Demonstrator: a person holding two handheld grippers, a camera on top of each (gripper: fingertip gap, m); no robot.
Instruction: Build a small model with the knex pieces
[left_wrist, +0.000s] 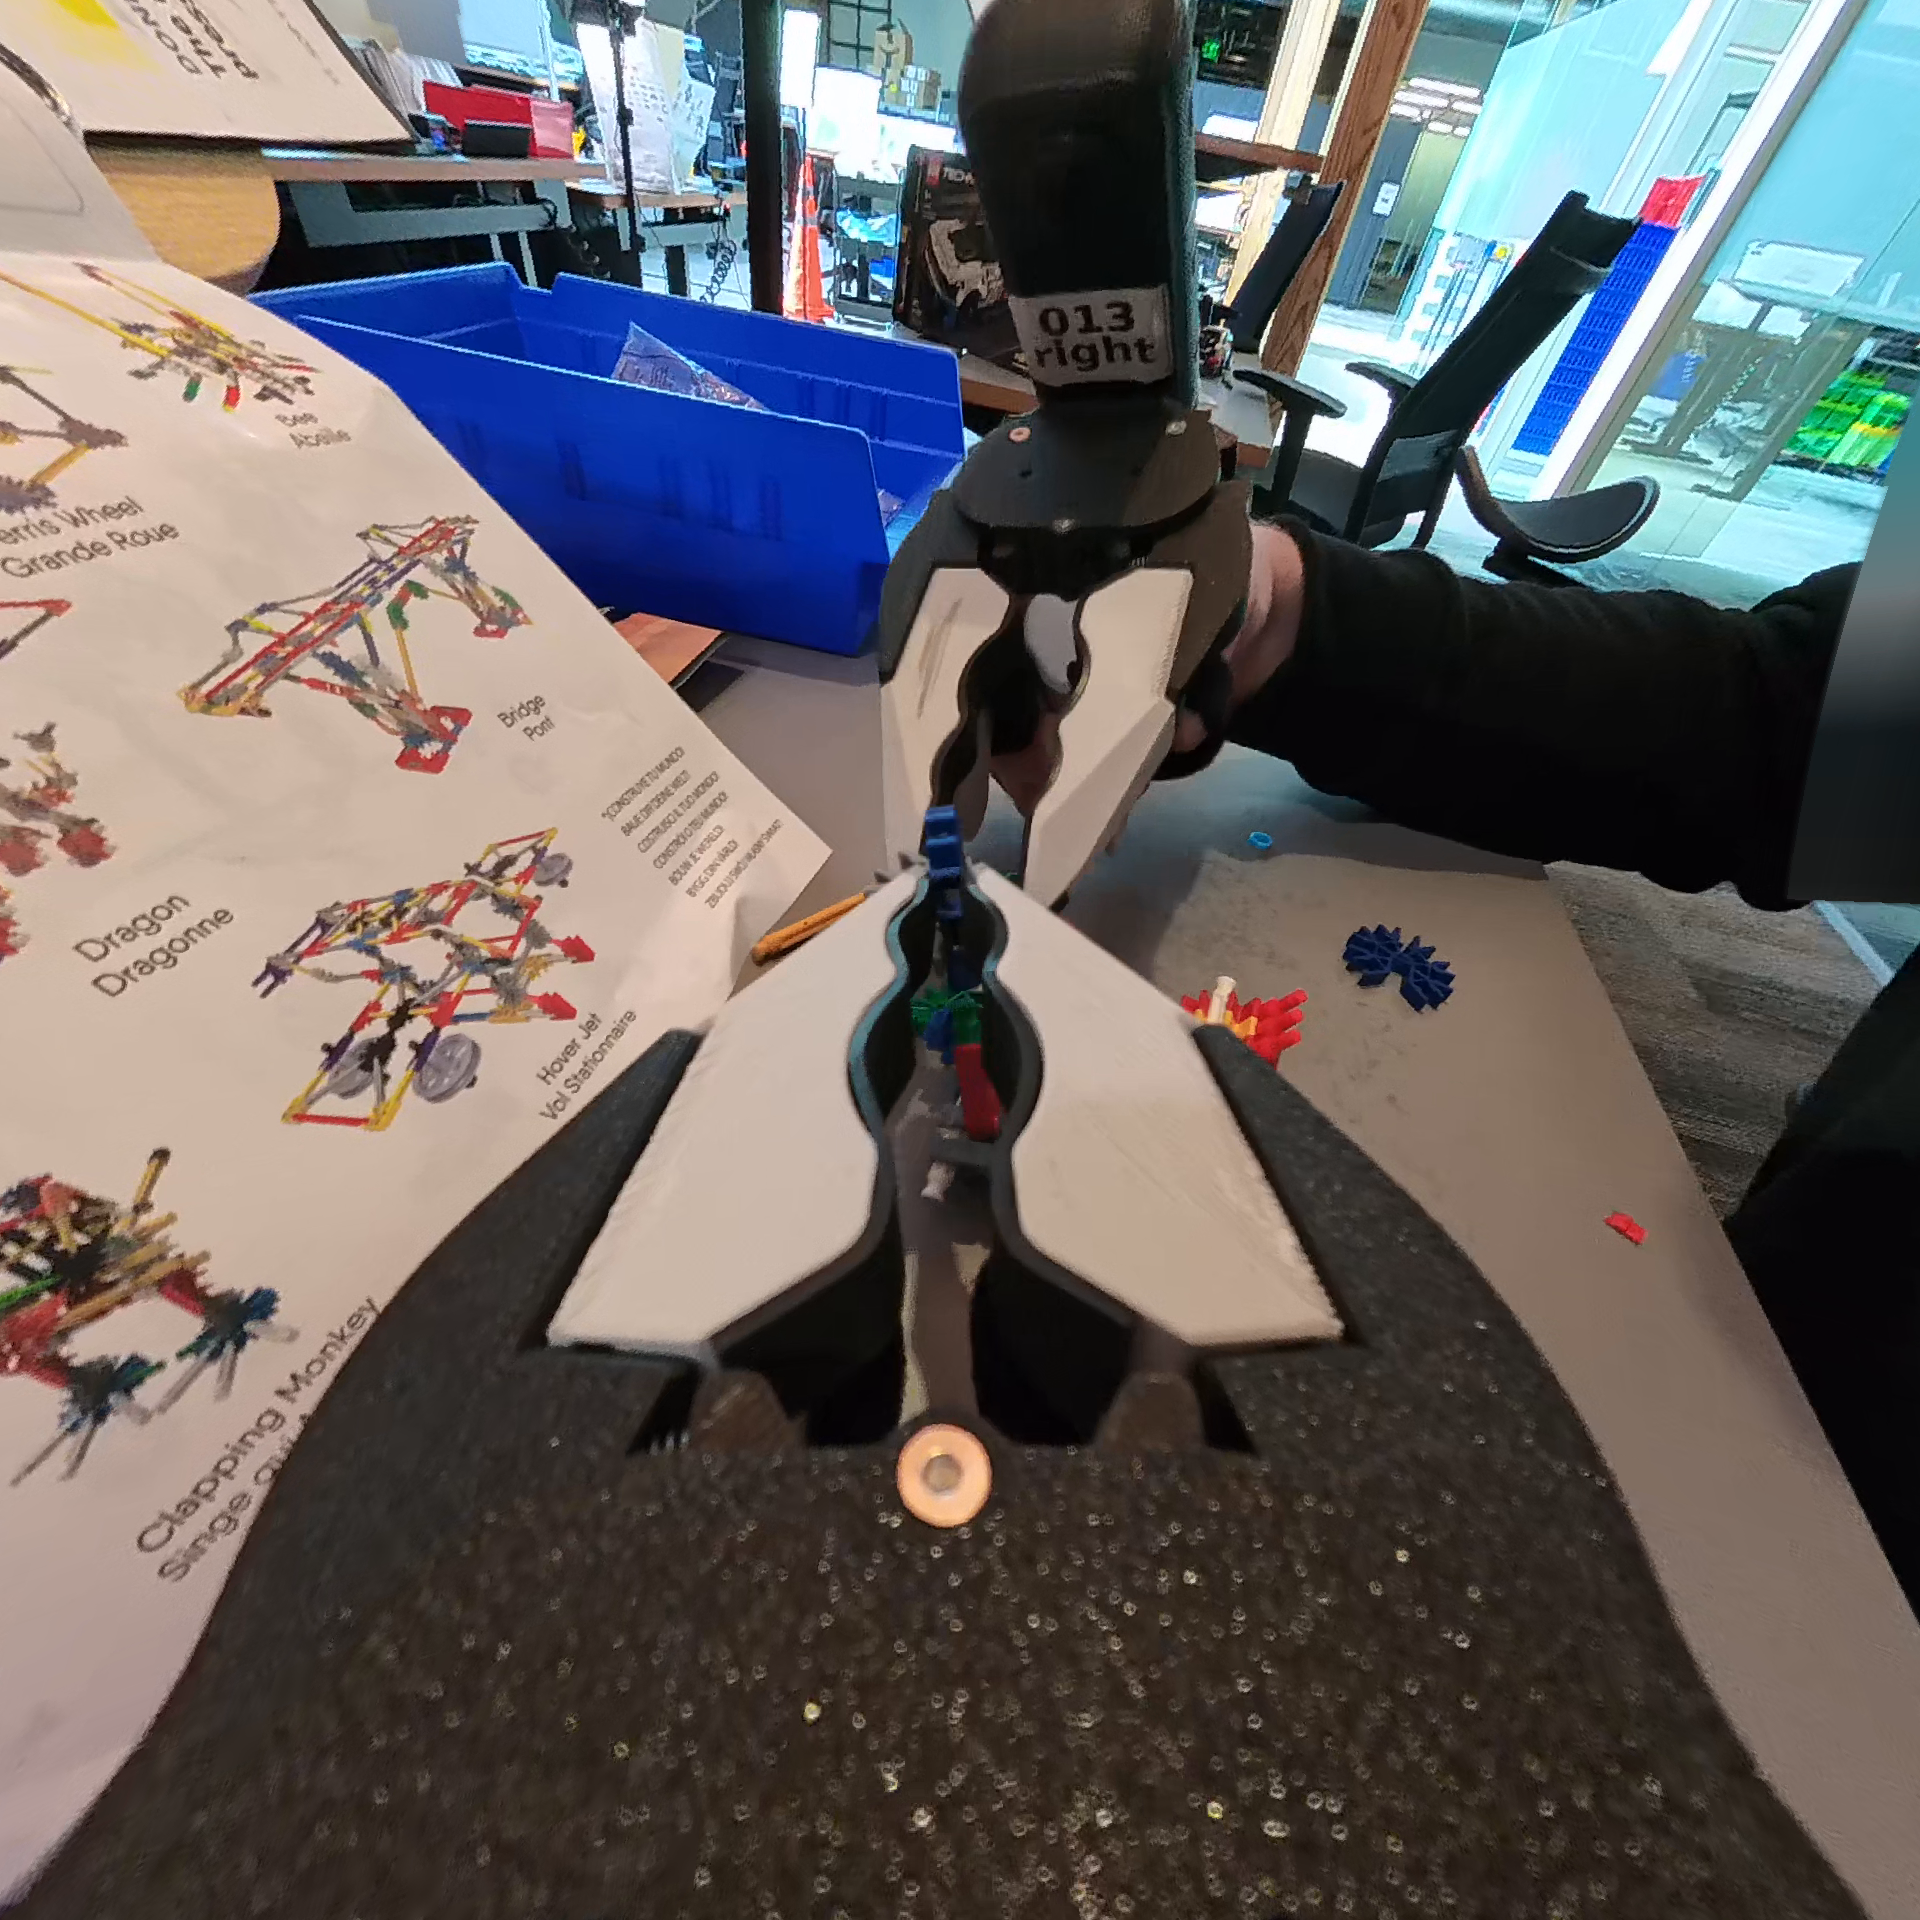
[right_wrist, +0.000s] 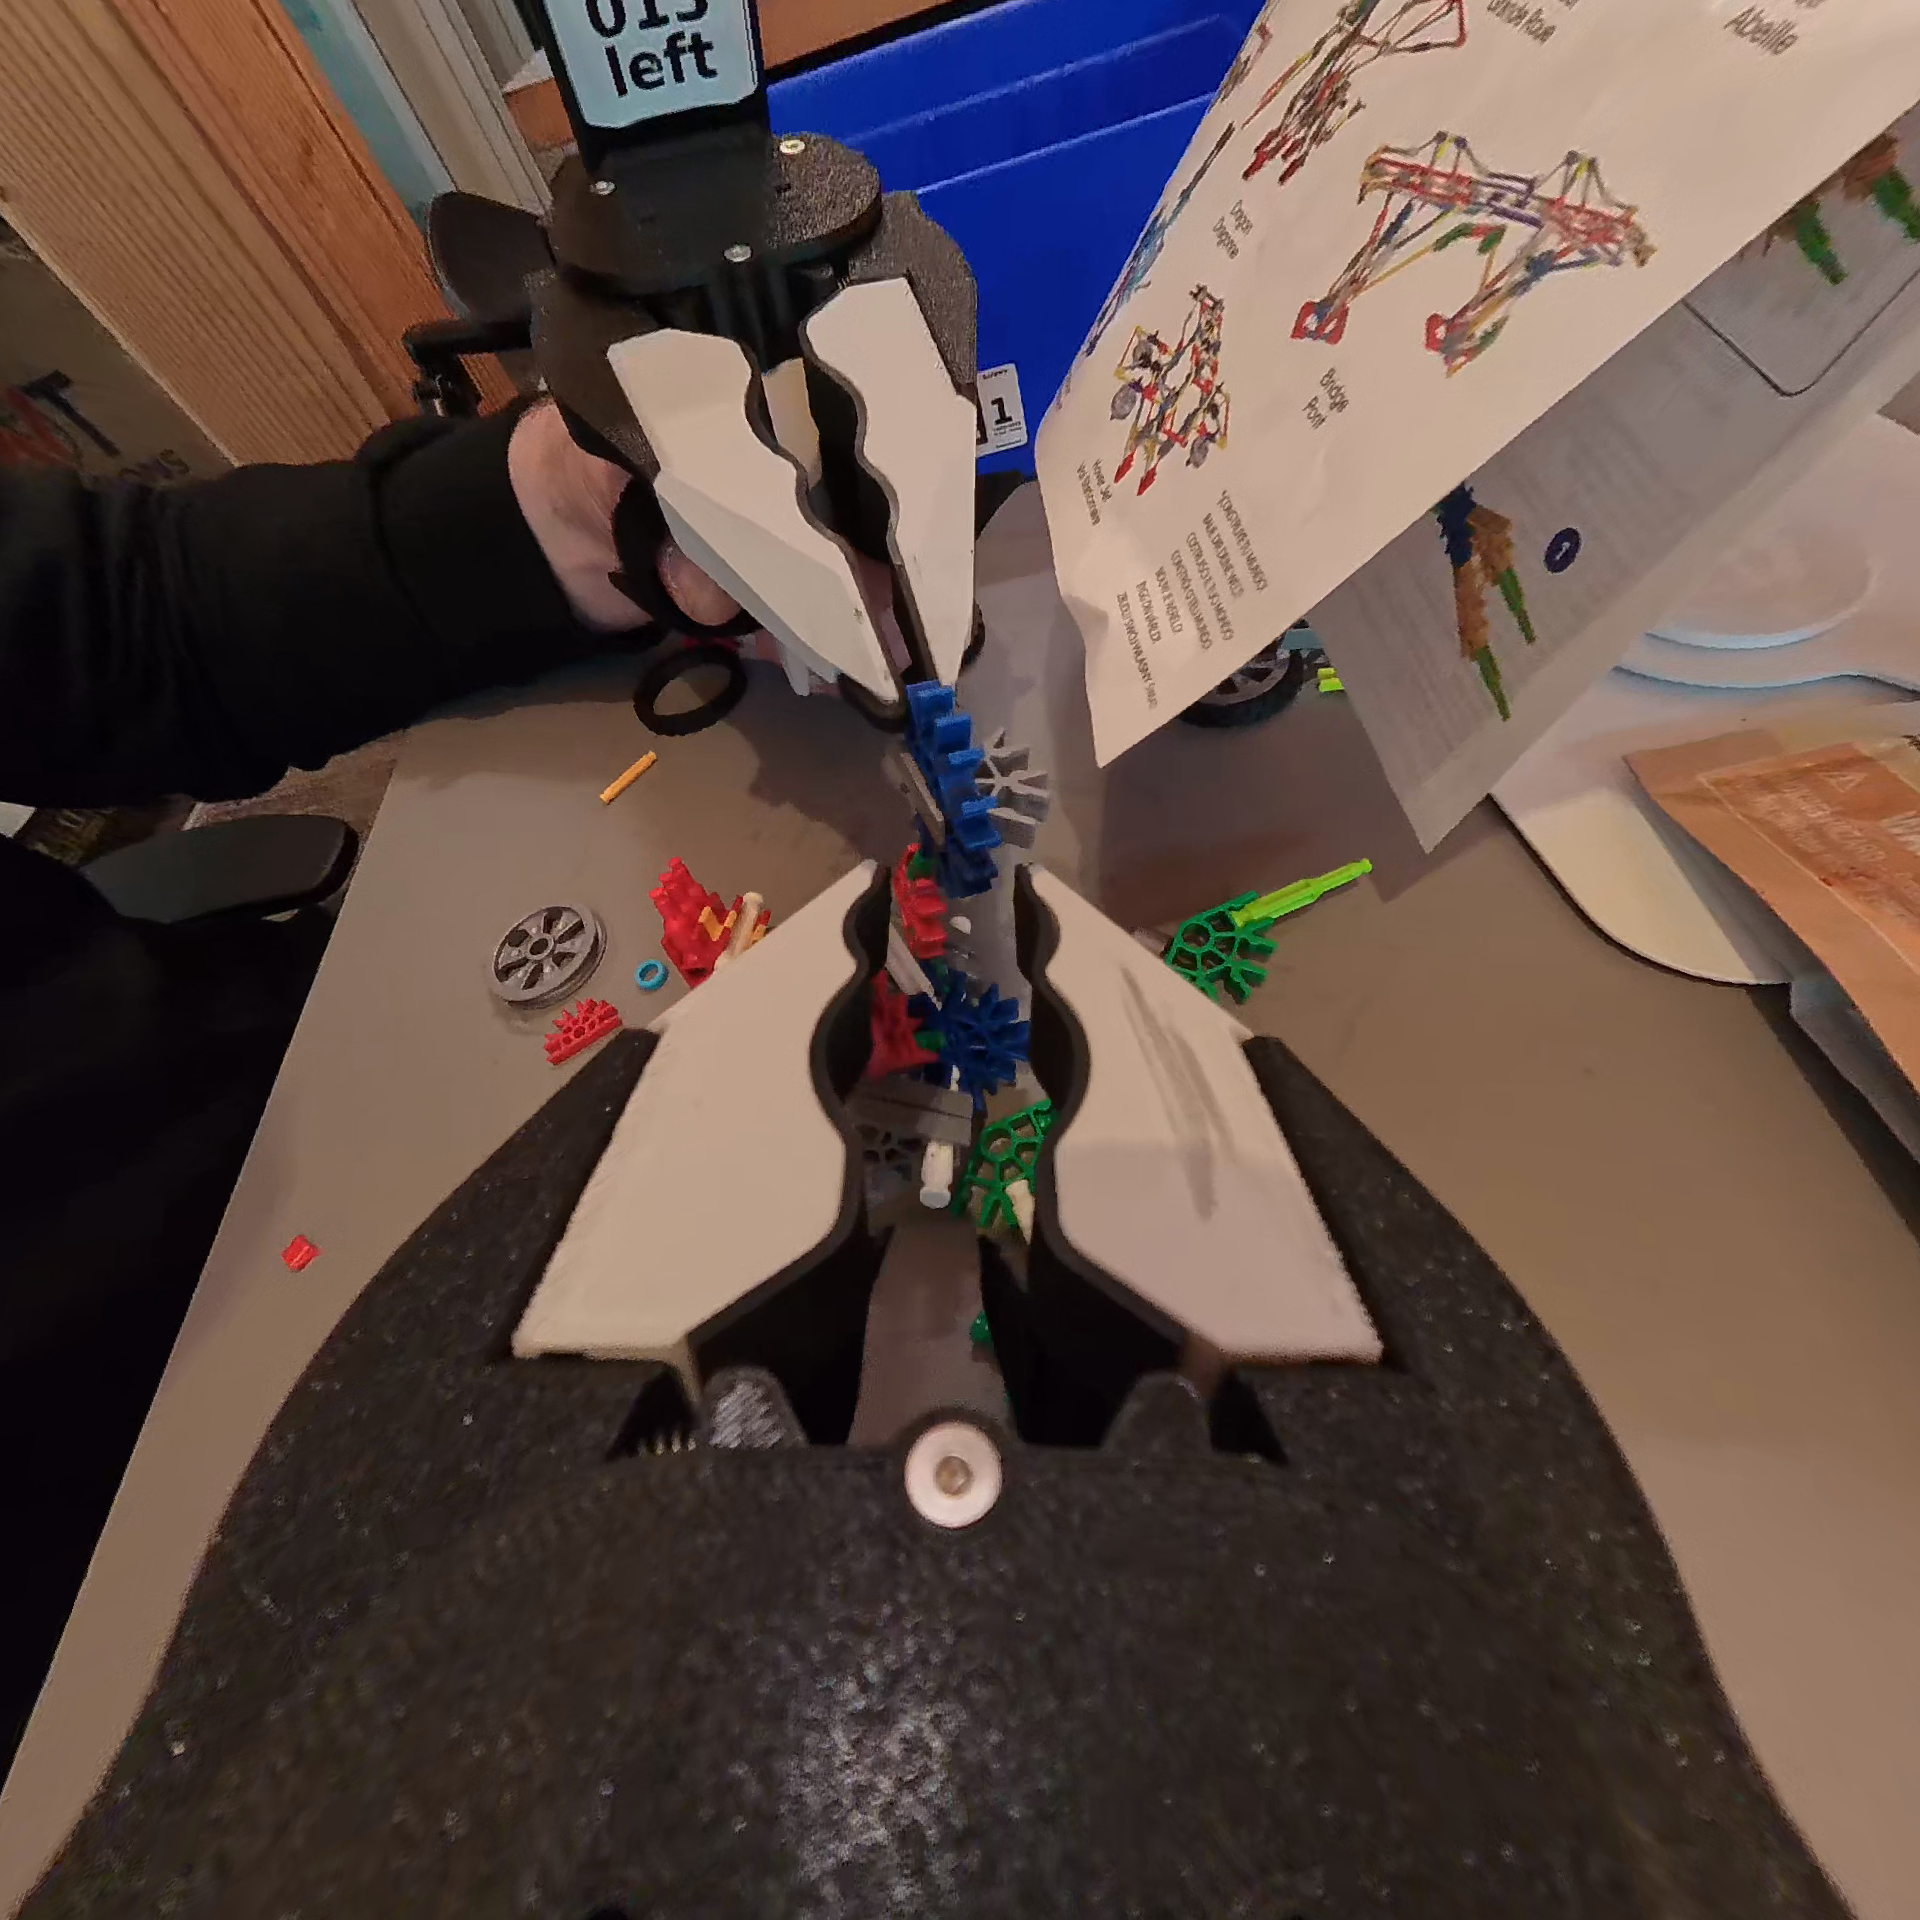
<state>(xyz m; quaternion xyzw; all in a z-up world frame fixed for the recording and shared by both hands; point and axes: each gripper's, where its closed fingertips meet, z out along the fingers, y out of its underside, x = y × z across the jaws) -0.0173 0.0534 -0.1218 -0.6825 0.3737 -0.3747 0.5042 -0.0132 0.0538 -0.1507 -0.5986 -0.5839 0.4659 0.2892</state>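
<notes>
Between my left tool's nearly closed white fingers sits a blue toothed connector, pinched at the tips. From the right wrist view, that connector joins a grey snowflake piece, held above the grey desk. My right tool is closed to a narrow gap around the lower end of the same small assembly. Red pieces, a grey wheel and a green connector lie loose nearby. An instruction sheet leans at left beside a blue bin.
</notes>
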